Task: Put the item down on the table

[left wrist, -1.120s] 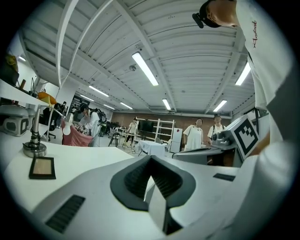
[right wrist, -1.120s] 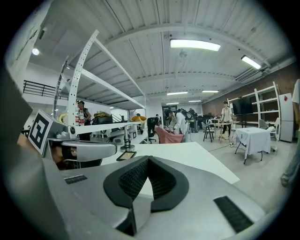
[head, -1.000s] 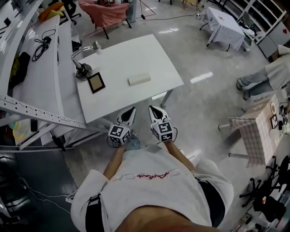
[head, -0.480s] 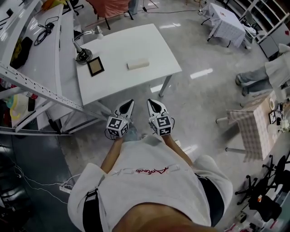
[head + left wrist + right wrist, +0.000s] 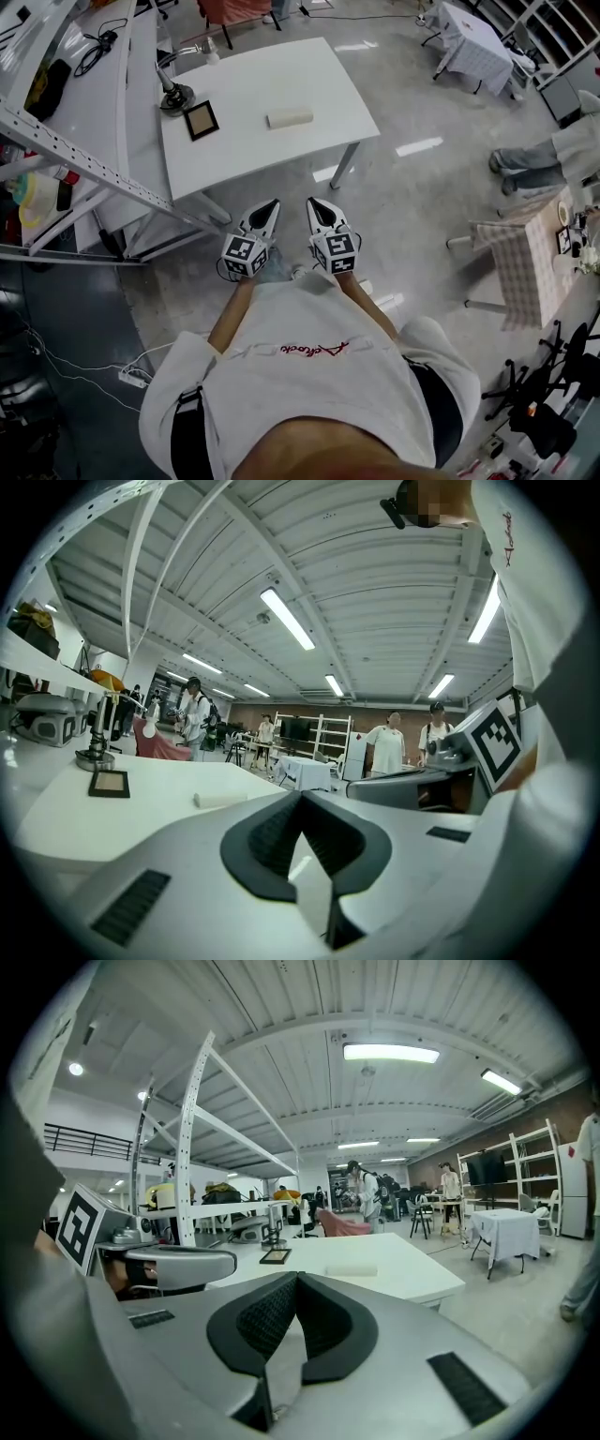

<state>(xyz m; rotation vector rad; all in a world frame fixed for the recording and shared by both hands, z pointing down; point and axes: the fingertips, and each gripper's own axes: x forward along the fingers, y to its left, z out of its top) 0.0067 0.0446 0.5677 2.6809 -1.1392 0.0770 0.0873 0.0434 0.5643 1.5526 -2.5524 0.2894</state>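
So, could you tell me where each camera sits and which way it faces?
Head view: on the person's head, looking steeply down at floor and white table; shirt, forearms, left gripper and right gripper show.
Left gripper view: on the left gripper, looking along its shut jaws across the room; right gripper and shirt at right.
Right gripper view: on the right gripper, along its shut jaws; left gripper at left.
Shared: both gripper views show the table's pale block and frame.
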